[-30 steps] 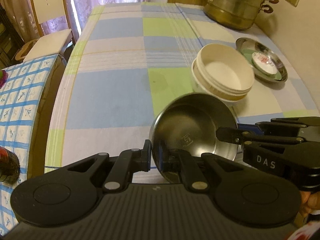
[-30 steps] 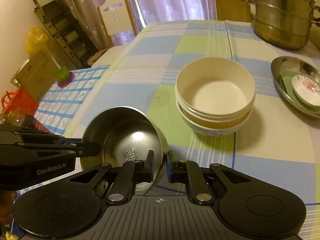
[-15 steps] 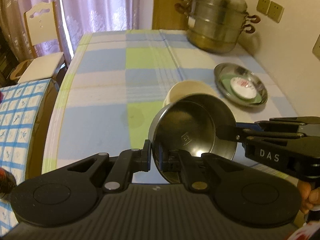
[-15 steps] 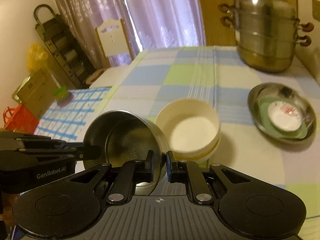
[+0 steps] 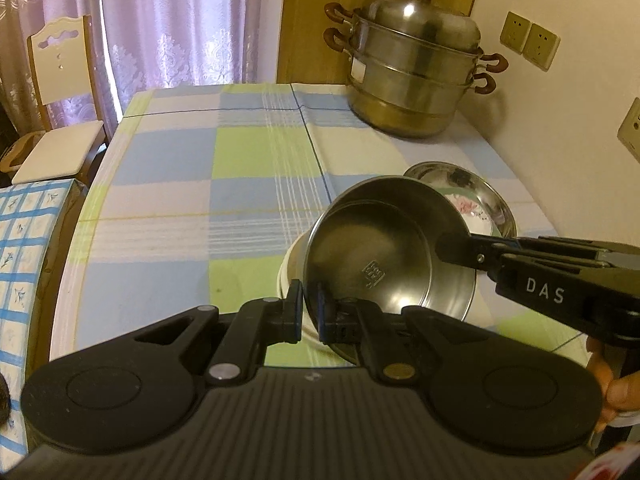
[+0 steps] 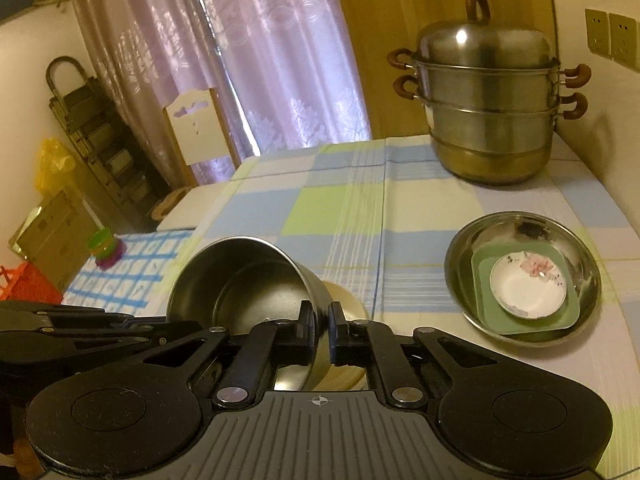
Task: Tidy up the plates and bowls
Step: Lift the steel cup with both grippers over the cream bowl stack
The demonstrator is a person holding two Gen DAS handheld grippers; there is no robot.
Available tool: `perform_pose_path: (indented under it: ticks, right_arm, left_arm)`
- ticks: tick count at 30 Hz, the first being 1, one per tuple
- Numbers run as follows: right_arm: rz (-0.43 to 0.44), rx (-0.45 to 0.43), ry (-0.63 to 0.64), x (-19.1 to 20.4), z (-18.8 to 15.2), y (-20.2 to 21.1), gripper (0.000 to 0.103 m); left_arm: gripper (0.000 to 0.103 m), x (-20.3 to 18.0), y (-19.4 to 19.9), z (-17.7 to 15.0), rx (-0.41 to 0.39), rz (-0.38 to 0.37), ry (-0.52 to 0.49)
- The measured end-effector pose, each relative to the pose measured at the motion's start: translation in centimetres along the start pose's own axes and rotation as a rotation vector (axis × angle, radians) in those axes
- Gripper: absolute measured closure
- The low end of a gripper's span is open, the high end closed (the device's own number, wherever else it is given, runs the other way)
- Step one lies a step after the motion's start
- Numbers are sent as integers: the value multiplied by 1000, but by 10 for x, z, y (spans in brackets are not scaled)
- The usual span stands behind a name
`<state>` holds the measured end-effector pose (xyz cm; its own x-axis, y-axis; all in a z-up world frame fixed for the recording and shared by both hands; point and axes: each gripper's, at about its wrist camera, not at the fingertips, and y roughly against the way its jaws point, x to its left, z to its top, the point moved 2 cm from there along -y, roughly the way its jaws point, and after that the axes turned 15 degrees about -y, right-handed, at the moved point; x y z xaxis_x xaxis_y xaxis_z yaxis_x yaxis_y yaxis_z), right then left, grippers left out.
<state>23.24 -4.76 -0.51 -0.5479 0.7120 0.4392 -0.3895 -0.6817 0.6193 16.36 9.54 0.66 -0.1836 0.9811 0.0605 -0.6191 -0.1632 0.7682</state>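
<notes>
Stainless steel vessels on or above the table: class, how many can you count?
3. A steel bowl held above the cream bowls by both grippers; a wide steel basin at the right, holding plates; a tiered steamer pot at the far end. Others may be hidden.

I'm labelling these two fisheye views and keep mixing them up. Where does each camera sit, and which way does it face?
Left wrist: on the left gripper, looking down its fingers across the table towards the steamer pot; its pads pinch the steel bowl; the right gripper and a hand show.
Right wrist: on the right gripper, facing the same far end; the left gripper shows.
Shared: steel bowl, cream bowls, steamer pot, metal dish.
</notes>
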Motion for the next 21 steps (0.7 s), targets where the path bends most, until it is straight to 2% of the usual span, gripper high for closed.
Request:
perform_pose_path:
  ticks: [9,21]
  right_arm:
    - [-3,37,-42,-10,18,-21,96]
    - [-48,183,-143,-24,31,-53,95]
  left_arm:
    - [97,11,-25,16,27,-9,9]
    - [97,15,-57,21,118,-16,-5]
